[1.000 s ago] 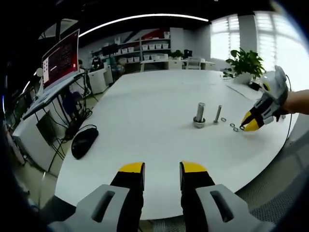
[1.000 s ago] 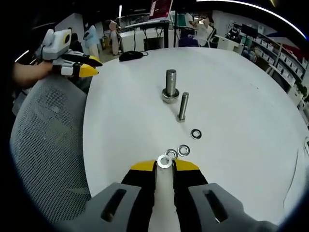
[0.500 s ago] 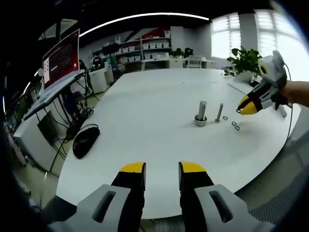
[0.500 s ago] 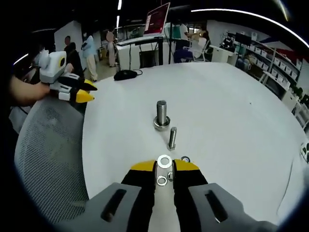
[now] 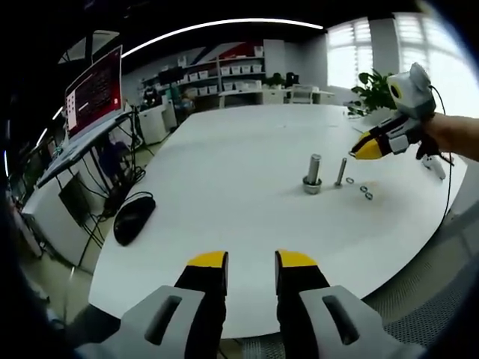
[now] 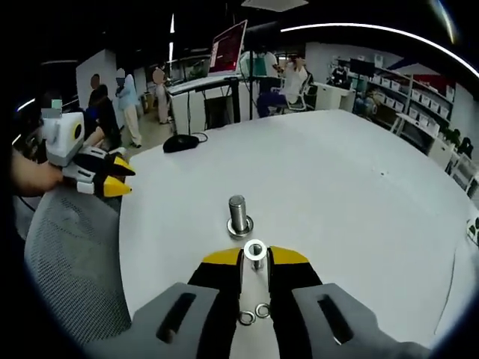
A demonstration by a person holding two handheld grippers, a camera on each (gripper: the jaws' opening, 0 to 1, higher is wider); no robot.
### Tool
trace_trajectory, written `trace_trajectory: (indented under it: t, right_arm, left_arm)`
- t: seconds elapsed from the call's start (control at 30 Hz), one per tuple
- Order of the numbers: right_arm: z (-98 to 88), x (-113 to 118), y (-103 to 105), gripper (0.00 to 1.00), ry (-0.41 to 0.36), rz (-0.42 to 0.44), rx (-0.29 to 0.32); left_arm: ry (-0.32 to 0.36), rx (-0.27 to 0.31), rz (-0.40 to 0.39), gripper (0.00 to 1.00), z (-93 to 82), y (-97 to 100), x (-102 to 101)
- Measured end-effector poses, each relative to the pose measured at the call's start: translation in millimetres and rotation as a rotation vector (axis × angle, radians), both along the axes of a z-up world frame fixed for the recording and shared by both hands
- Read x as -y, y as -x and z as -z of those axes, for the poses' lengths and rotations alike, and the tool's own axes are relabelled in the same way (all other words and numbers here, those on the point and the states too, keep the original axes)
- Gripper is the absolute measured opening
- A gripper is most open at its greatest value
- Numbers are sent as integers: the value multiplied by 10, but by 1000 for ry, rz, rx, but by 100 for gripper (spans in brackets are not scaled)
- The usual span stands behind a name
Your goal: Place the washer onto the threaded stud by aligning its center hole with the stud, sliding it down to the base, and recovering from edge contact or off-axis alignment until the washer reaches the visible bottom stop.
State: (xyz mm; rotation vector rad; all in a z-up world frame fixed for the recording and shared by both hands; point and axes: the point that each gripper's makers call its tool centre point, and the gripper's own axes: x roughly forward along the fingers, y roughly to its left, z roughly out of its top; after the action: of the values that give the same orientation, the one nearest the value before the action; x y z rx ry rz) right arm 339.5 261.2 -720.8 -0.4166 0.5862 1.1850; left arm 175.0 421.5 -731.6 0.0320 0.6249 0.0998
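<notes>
Clamped between the yellow-tipped jaws of the right gripper (image 6: 255,257), a small steel washer (image 6: 254,250) sits low in the centre of the right gripper view, its flat face and centre hole turned toward the camera. Just above it in that view the threaded stud (image 6: 239,215) stands upright on a round base, long axis vertical, on the white table (image 6: 352,194); washer and stud are near each other but apart. Two loose washers (image 6: 254,313) lie on the table in the gap between the jaw bodies, at the bottom of the frame.

Seen from across the table in the left gripper view, the right gripper (image 5: 364,148) hangs at the upper right, held by a person's hand, its yellow tip pointing toward the frame's left and hovering above a slimmer upright bolt (image 5: 341,171). The thicker stud (image 5: 313,173) stands just left of that bolt, right of centre, and spare washers (image 5: 364,191) lie on the table surface (image 5: 224,187) to the lower right of the bolt. The washer in the jaws is too small to make out from here.

Bottom centre in that same view, the left gripper (image 5: 251,263) has its jaws apart with nothing between them, over the table's near edge. It shows at mid left of the right gripper view (image 6: 120,182). A black computer mouse (image 5: 133,218) rests at the table's left edge.
</notes>
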Motion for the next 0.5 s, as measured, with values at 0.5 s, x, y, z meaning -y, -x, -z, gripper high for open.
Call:
trace_trajectory:
  t: [0.5]
  right_arm:
    - [103, -49, -68, 14, 34, 11, 11]
  left_arm:
    - [3, 5, -5, 21, -6, 0, -9]
